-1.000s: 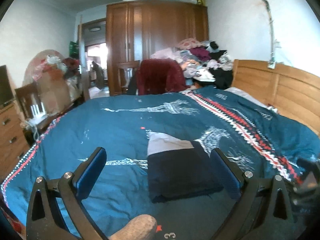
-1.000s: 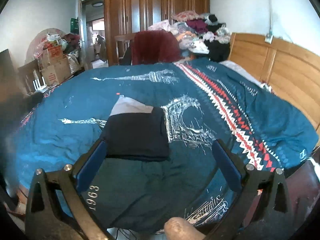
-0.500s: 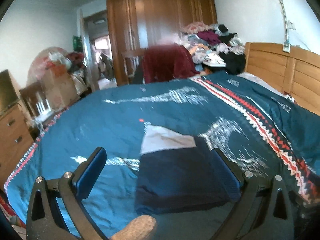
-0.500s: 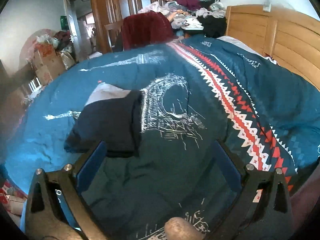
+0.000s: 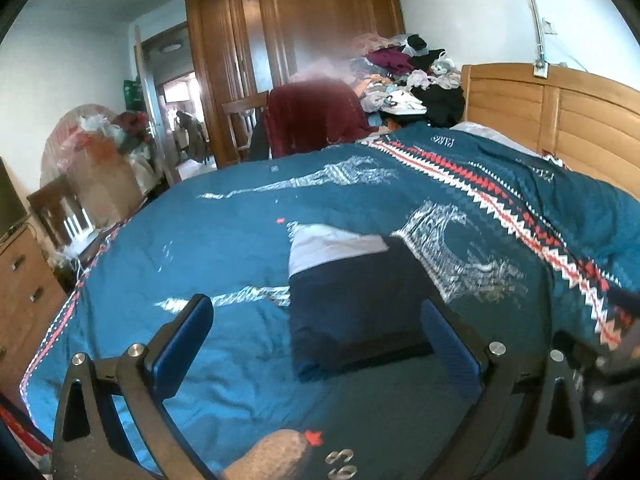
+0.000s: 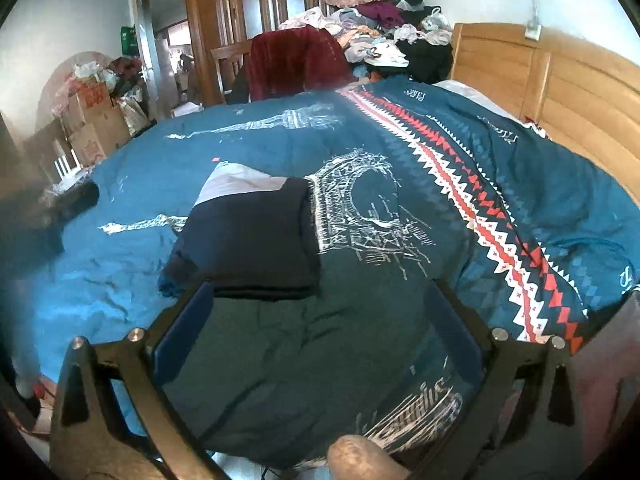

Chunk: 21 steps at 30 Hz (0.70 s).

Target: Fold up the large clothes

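Legible writing was sparse: white numerals on the dark green garment (image 5: 400,412) read mirrored, roughly "63" at the bottom of the left wrist view, beside a small red star; the right wrist view showed white script lettering near its hem, not readable. The teal duvet (image 6: 540,184) carried a printed word near the headboard end that looked like "PARIS" upside down, plus white tower and arch prints and a red-white zigzag band. Cardboard boxes (image 6: 94,128) at the left wall bore red print too small to read; their contents were hidden, with bags and cloth heaped on top. The folded navy garment (image 6: 248,240), with a pale grey panel at its far end, lay flat on the duvet near the bed's middle, its near edge touching the dark green garment spread at the bed's near edge. Left gripper (image 5: 320,344) was spread wide, holding nothing, poised above the navy fold's near edge. Right gripper (image 6: 316,328) was likewise spread, nothing between the blue pads, over the green garment. A loose clothes pile (image 5: 404,76) sat beyond the bed's far end, beside the wooden headboard (image 5: 560,120), with a maroon cloth over a chair (image 5: 316,120) and a wooden wardrobe (image 5: 288,52) behind.
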Available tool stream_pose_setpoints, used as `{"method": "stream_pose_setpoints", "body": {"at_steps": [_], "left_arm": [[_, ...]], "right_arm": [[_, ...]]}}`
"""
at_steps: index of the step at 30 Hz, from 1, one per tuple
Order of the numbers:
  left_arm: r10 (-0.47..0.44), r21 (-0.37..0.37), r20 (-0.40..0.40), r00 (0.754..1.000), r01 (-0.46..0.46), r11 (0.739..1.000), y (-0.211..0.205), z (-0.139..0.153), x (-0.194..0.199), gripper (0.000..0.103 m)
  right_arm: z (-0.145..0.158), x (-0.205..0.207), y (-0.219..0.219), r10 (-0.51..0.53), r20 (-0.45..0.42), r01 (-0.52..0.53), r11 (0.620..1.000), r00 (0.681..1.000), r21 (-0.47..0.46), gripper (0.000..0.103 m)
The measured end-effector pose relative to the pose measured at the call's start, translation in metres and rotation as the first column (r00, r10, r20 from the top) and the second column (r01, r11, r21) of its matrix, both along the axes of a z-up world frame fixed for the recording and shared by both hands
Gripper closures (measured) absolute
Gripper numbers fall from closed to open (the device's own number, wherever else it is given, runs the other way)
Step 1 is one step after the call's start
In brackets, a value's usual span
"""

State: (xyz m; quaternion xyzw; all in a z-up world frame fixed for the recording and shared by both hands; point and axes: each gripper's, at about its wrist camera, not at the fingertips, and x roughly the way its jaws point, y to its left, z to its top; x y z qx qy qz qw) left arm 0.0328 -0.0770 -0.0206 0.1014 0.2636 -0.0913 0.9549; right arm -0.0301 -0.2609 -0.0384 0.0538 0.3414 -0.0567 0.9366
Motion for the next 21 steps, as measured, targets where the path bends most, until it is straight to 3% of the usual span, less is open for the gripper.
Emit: {"method": "stream_pose_setpoints", "body": {"at_steps": [6,13,21], "left_arm": [[0.044,-0.036,-0.092,0.995,-0.047,0.998,0.043,-0.017,-0.011,0.0],[0.083,-0.04,-0.05,0.995,-0.085,0.996,0.069,-0.007,-0.025,0.0],[0.111,-0.08,-0.067,0.992,-0.116,0.99,0.091,-0.001,-0.025,0.0]], "right_arm": [[0.011,-0.007,0.037,-0.011,-0.016,0.011,0.999,1.0,-0.038,0.0],[0.033,-0.009,0.064,-0.041,0.036,0.045,0.992,0.999,-0.121,0.0],[0.05,-0.006,0.086,-0.013,0.049,0.021,0.985,0.999,-0.171,0.0]]}}
